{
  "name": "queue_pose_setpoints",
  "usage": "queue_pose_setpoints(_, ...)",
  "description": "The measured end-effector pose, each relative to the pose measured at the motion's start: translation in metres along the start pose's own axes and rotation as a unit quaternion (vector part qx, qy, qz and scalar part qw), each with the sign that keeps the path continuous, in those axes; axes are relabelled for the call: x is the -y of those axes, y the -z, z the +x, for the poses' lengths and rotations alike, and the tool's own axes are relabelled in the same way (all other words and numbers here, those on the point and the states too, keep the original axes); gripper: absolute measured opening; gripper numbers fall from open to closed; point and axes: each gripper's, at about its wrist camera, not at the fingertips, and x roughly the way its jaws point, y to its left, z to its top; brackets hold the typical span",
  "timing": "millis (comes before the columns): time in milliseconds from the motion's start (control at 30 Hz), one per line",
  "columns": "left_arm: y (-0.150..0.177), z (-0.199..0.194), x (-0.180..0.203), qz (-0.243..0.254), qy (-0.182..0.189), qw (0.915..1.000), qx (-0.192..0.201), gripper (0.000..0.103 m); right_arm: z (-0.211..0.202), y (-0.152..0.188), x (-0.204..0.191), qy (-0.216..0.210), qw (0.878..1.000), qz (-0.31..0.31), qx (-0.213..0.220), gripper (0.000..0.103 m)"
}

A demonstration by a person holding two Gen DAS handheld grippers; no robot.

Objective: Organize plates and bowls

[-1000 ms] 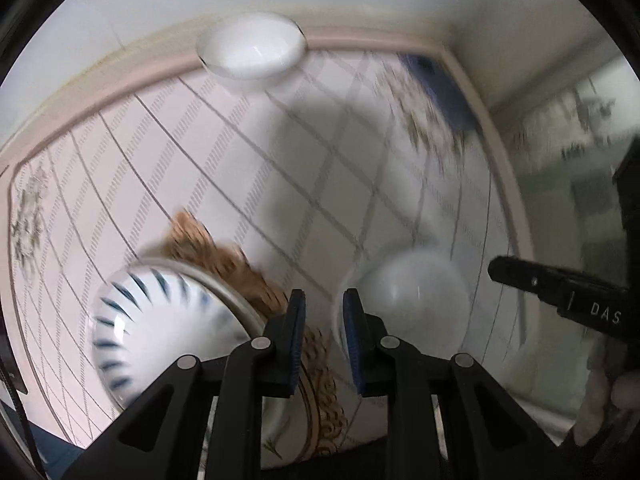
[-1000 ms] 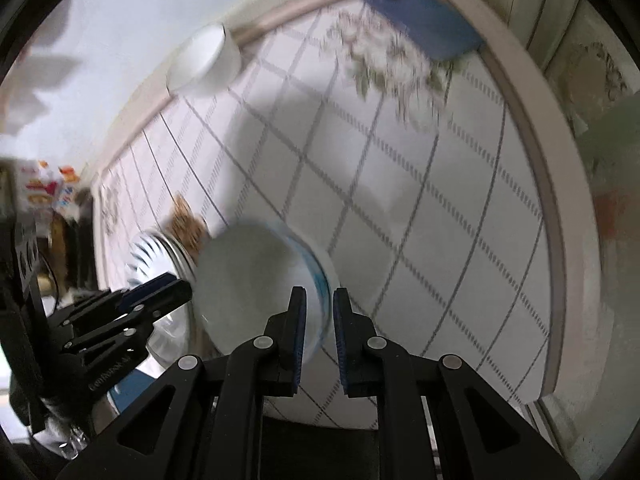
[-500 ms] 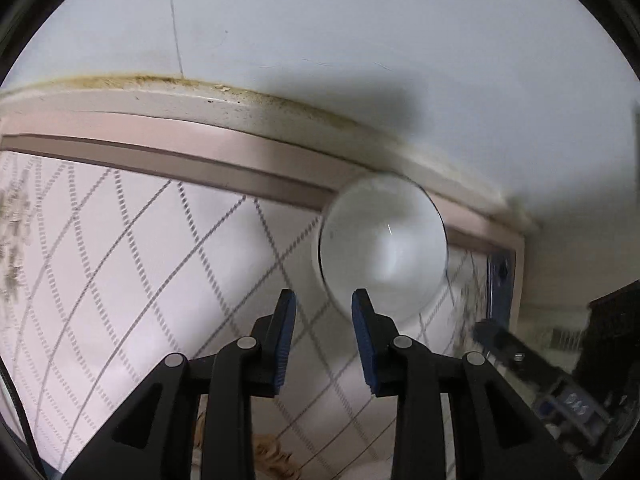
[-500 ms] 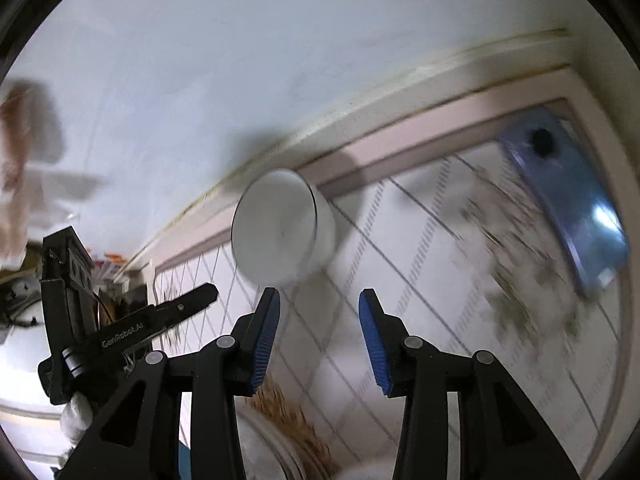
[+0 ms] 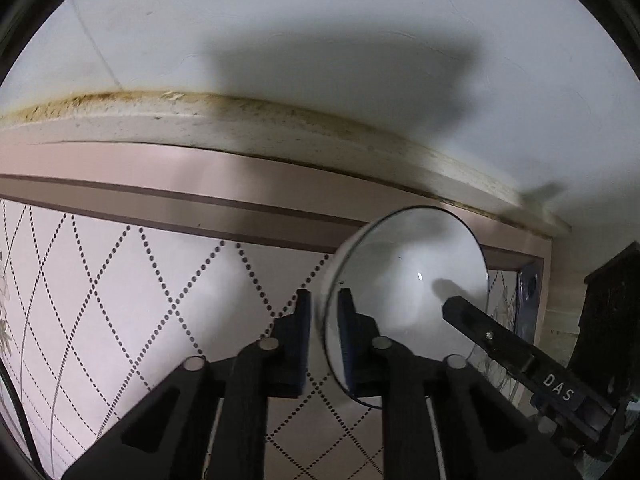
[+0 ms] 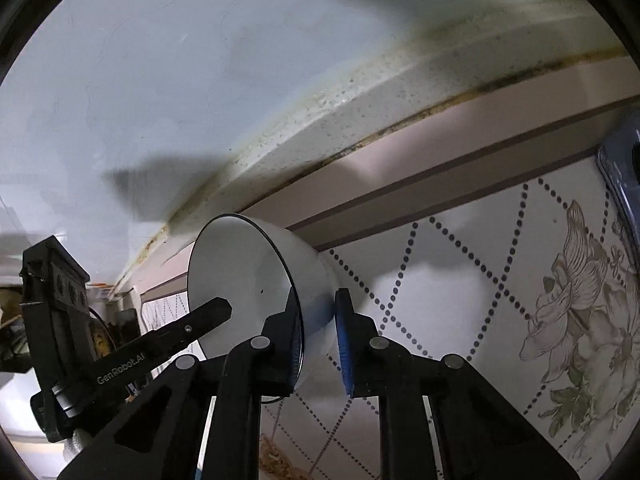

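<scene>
While both grippers clamp opposite rim walls, white bowl (image 5: 408, 276) sits at far table (image 5: 120, 280) edge by wall; left gripper (image 5: 324, 332) shut on left wall, right gripper (image 6: 318, 340) closing on right wall; step: pickup; next: level joint lift toward stack.

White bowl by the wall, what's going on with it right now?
Both claws are clamped on the white bowl at the back of the patterned tabletop, near the wall. The left claw pinches one side of the rim, the right claw pinches the opposite side, one finger inside and one outside each. A blue phone-like object lies further along the table.
</scene>
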Motion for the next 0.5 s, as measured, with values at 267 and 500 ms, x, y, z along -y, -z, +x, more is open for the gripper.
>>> queue_pose_setpoints(267,0.008,-0.009,0.012,0.028,-0.022,0.9993,0.015,0.010,-0.003,0.007,-0.012,0.021,1.000,-0.018,0.004,0.015)
queue_pose_setpoints(500,0.031,-0.039,0.022,0.051,-0.024,0.9979,0.032,0.010,-0.017,0.033,-0.028,0.023,0.999,-0.029,0.011,0.015)
